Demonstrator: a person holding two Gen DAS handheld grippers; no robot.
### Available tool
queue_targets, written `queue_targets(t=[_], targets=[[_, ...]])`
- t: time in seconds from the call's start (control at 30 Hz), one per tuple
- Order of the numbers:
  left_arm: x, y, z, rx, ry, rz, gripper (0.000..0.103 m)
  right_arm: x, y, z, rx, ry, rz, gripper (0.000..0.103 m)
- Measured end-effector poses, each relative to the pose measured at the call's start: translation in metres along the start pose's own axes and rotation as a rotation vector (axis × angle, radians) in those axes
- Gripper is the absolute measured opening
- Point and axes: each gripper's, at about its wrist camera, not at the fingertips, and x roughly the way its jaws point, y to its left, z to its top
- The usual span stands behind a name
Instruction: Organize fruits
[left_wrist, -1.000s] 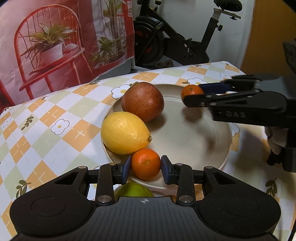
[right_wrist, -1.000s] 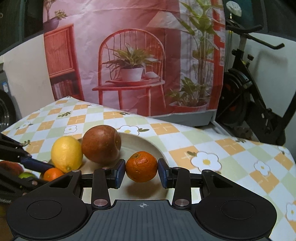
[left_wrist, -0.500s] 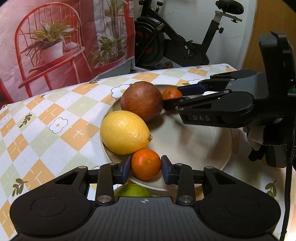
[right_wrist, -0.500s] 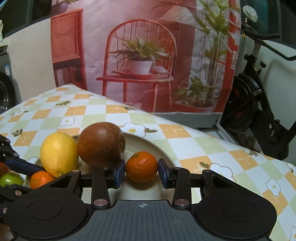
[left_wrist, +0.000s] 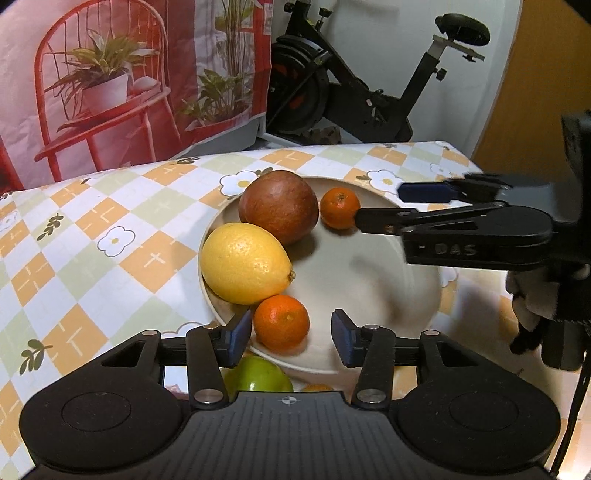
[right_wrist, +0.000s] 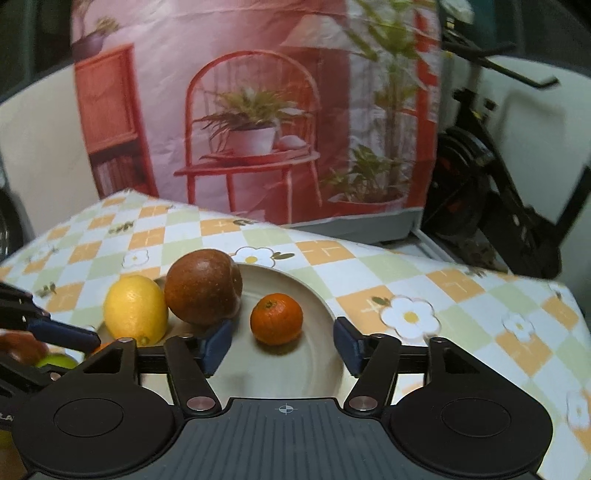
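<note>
My left gripper (left_wrist: 291, 338) is level at the plate (left_wrist: 388, 295) rim, fingers released around one tangerine (left_wrist: 281, 322). My right gripper (right_wrist: 282, 347) likewise stands spread, second tangerine (right_wrist: 276, 318) resting free on the plate.

A table covered by a checked orange, green and white cloth with daisy prints (left_wrist: 110, 236) carries a round cream plate (left_wrist: 369, 280). Just beside the plate's near rim, a green round fruit (left_wrist: 258, 376) lies on the cloth, partly hidden, with a sliver of something orange (left_wrist: 317, 387) next to it.
</note>
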Motion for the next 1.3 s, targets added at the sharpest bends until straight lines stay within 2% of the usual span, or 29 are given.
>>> queue_targets(t=[0.13, 0.3, 0.47, 0.6, 0.7, 0.93, 1.07, 1.2, 1.3], targets=[[-0.014, 0.002, -0.002, -0.007, -0.017, -0.008, 0.052, -0.026, -0.003, -0.006, 0.110, -0.016, -0.002, 0.069], [-0.038, 0.012, -0.006, -0.030, -0.047, -0.004, 0.054, -0.057, 0.008, -0.016, 0.171, -0.040, -0.022, 0.092], [-0.066, 0.031, -0.014, -0.065, -0.081, 0.023, 0.054, -0.078, 0.025, -0.025, 0.213, -0.053, -0.051, 0.102], [-0.089, 0.051, -0.022, -0.085, -0.112, 0.056, 0.058, -0.086, 0.037, -0.031, 0.254, -0.036, -0.036, 0.103], [-0.104, 0.067, -0.029, -0.114, -0.131, 0.074, 0.070, -0.089, 0.047, -0.035, 0.265, -0.024, -0.028, 0.103], [-0.129, 0.092, -0.044, -0.161, -0.175, 0.088, 0.087, -0.100, 0.073, -0.042, 0.272, -0.079, -0.017, 0.103], [-0.138, 0.096, -0.053, -0.154, -0.193, 0.101, 0.088, -0.104, 0.093, -0.041, 0.240, -0.116, 0.032, 0.103], [-0.143, 0.094, -0.058, -0.119, -0.186, 0.154, 0.088, -0.100, 0.113, -0.037, 0.230, -0.055, 0.090, 0.103], [-0.149, 0.097, -0.065, -0.121, -0.199, 0.141, 0.088, -0.098, 0.131, -0.038, 0.198, -0.031, 0.077, 0.103]])
